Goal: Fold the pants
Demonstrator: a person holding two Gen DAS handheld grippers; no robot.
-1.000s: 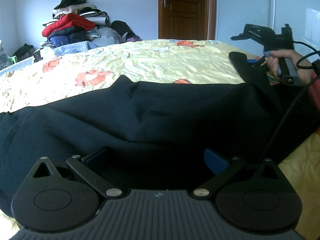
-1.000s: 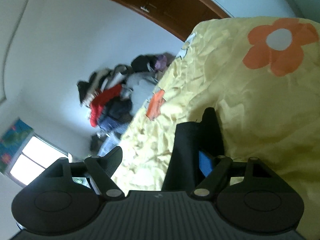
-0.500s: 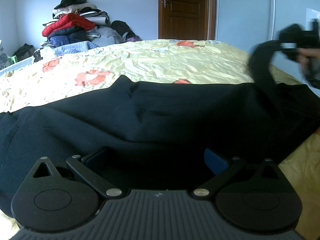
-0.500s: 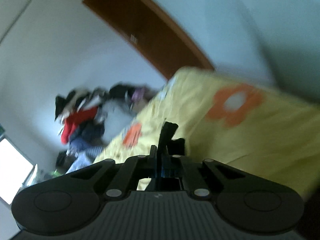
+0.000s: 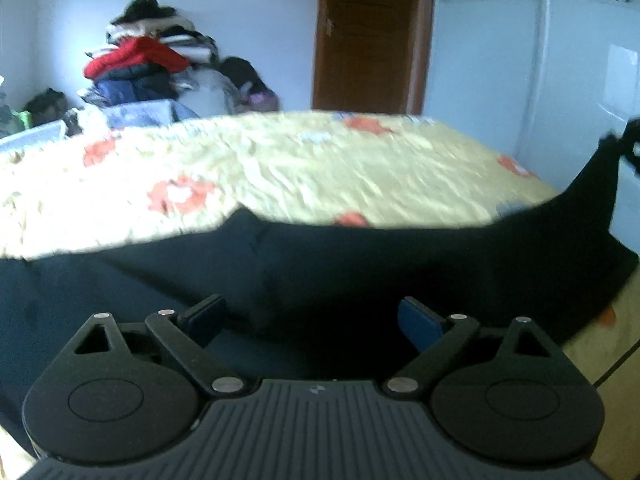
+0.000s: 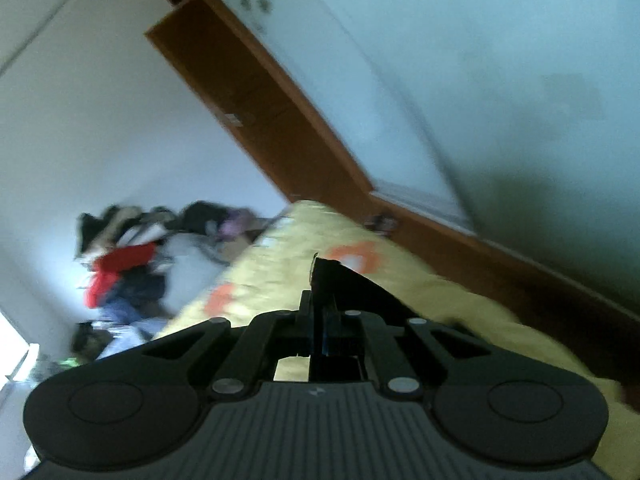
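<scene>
While spread dark across the near side of the bed (image 5: 320,168), the pants (image 5: 304,264) lie mostly flat on the yellow flowered bedspread, with the end toward the bed's right edge pulled up off the bedspread into a taut peak. Hovering just above the pants' near edge: left gripper (image 5: 316,318), released, jaws wide and just now easing a little narrower, cloth under them but no pad seen pressing on it. At the top of that lifted peak, beyond the bed's right edge: a dark blurred shape, too smeared to make out.

From the right wrist view: right gripper (image 6: 322,328) clenched on a fold of the pants (image 6: 344,284), the black cloth standing up between the closed fingers and jutting out past them, raised clear above the bedspread (image 6: 460,304). Picture tilted and blurred here.

Past the bed's far left corner: a heap of clothes (image 5: 152,68) with a red jacket (image 5: 136,54) on it, against the pale wall. Behind the bed's far edge: a brown wooden door (image 5: 372,36), closed. To the right of the bed: a white wardrobe (image 5: 560,60) with small decals along the top.
</scene>
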